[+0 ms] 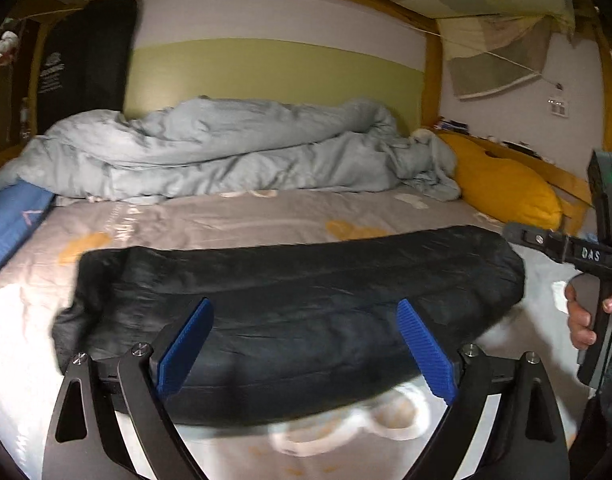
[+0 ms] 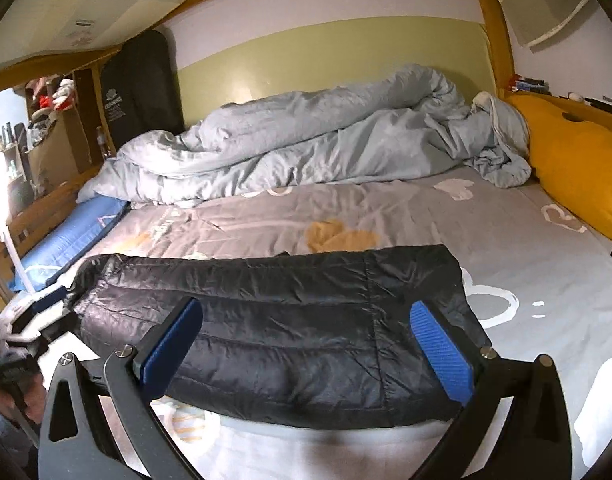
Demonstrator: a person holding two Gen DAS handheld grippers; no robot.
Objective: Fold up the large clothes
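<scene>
A black quilted jacket (image 1: 290, 308) lies folded into a long flat band across the near part of the bed; it also shows in the right wrist view (image 2: 274, 336). My left gripper (image 1: 306, 344) is open and empty, its blue pads (image 1: 186, 348) spread wide just above the jacket's near edge. My right gripper (image 2: 306, 348) is also open and empty above the jacket. The right gripper's body (image 1: 598, 264) shows in a hand at the right edge of the left wrist view.
The grey patterned bed sheet (image 2: 386, 208) covers the mattress. A crumpled pale blue duvet (image 1: 226, 148) lies along the far wall. A yellow pillow (image 1: 502, 184) sits at the right, a blue mat (image 1: 14, 220) at the left. Wooden bed frame (image 2: 498, 32) surrounds the bed.
</scene>
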